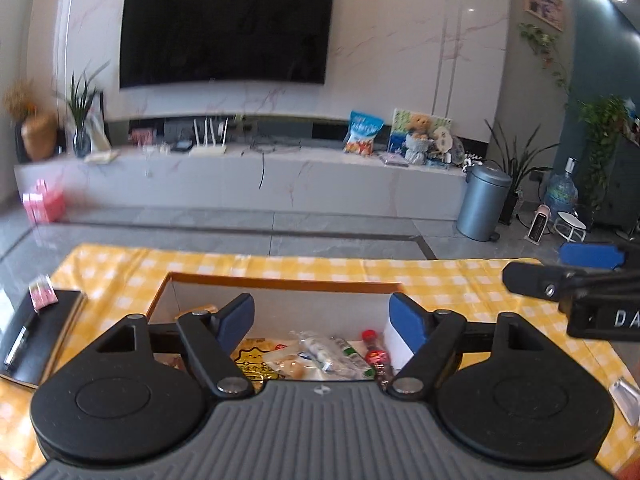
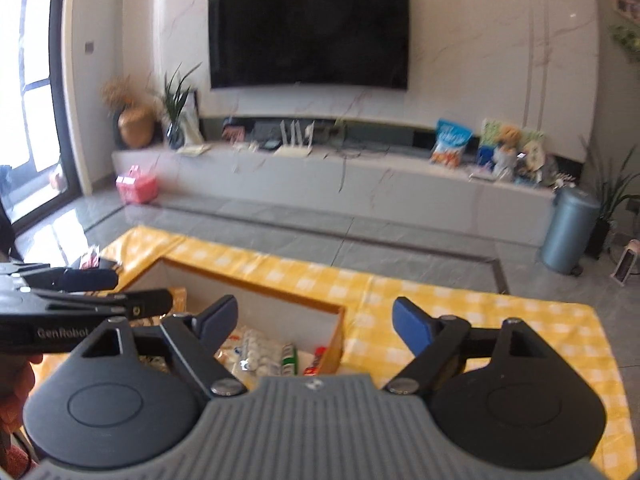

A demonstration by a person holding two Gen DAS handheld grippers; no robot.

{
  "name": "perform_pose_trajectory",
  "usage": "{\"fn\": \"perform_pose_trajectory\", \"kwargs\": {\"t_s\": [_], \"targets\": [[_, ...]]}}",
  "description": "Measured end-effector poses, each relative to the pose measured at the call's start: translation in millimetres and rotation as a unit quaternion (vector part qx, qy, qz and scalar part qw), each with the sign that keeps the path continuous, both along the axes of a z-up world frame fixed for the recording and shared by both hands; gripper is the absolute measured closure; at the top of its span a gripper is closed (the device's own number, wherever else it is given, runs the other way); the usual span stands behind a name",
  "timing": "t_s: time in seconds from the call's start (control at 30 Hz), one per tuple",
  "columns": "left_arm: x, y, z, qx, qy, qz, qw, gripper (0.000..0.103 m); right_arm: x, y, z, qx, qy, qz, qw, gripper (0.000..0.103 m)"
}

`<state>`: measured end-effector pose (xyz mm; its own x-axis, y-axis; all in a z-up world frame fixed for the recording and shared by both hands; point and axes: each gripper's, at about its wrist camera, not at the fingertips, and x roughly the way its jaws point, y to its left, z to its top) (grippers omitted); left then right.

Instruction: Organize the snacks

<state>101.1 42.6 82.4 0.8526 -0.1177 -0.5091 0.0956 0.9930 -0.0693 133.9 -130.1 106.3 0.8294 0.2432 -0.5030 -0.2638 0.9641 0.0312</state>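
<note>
An open box with an orange rim (image 1: 280, 280) stands on a yellow checked tablecloth (image 1: 460, 280). Inside it lie a yellow packet (image 1: 252, 360), a clear bag of white sweets (image 1: 320, 354) and a red-capped item (image 1: 376, 354). My left gripper (image 1: 322, 312) hovers open above the box with nothing between its blue pads. The right gripper (image 1: 560, 266) shows at the right edge of that view. In the right wrist view, my right gripper (image 2: 314, 312) is open and empty over the box's right wall (image 2: 336, 332), above the sweets bag (image 2: 252, 352). The left gripper (image 2: 128, 288) reaches in from the left.
A black case (image 1: 36, 332) with a pink packet (image 1: 42, 292) on it lies at the table's left edge. A silvery packet (image 1: 628, 396) lies at the right edge. Beyond the table are grey floor, a TV bench and a blue bin (image 1: 482, 204).
</note>
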Motion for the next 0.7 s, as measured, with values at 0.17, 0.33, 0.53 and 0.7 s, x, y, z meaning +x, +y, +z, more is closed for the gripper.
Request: {"fn": "perform_pose_trajectory", "kwargs": {"t_s": [0.17, 0.33, 0.53, 0.7], "targets": [[-34.5, -19.3, 8.7, 0.009, -0.023, 0.003, 0.9997, 0.007, -48.5, -25.2, 9.2, 0.013, -0.031, -0.042, 0.999, 0.018], [-58.8, -35.3, 4.8, 0.041, -0.042, 0.008, 0.9983, 0.006, -92.6, -33.7, 3.0, 0.014, -0.046, -0.061, 0.997, 0.015], [-70.3, -42.4, -28.7, 0.043, 0.003, 0.000, 0.9991, 0.004, -127.5, -30.7, -21.9, -0.012, -0.059, -0.052, 0.997, 0.012], [-72.4, -41.1, -56.9, 0.062, 0.041, 0.003, 0.9972, 0.004, -134.7, -25.6, -46.5, -0.027, -0.036, -0.047, 0.998, 0.012]]}}
